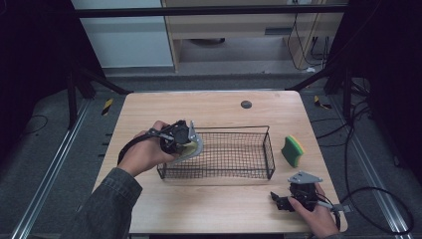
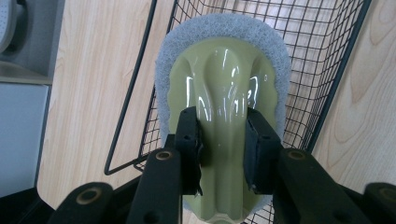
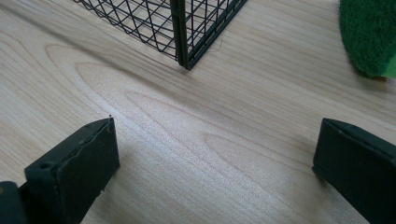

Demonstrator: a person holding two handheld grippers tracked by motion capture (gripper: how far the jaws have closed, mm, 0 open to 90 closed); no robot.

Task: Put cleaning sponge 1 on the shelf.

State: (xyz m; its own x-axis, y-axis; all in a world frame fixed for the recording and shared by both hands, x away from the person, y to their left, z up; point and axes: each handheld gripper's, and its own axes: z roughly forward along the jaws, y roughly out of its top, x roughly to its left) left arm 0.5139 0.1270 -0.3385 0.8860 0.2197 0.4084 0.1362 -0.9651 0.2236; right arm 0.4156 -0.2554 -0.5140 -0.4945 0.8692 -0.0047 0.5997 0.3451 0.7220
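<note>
The right tongs [image 1: 282, 200] lie nearest, low over the tabletop [image 1: 219, 204] by its near right corner, jaws spread wide with bare wood between them. Ahead of them stands a corner of the wire basket [image 3: 184, 42], and the green-and-yellow sponge [image 1: 293, 150] sits off to the basket's right, apart from it. The tabletop's near strip before the basket is free. The left tongs [image 2: 223, 149] are clamped on the olive handle of a scrubber [image 2: 224, 93] with a grey pad, held over the basket's left end, just above its rim [image 1: 196, 130], pad facing into the basket
</note>
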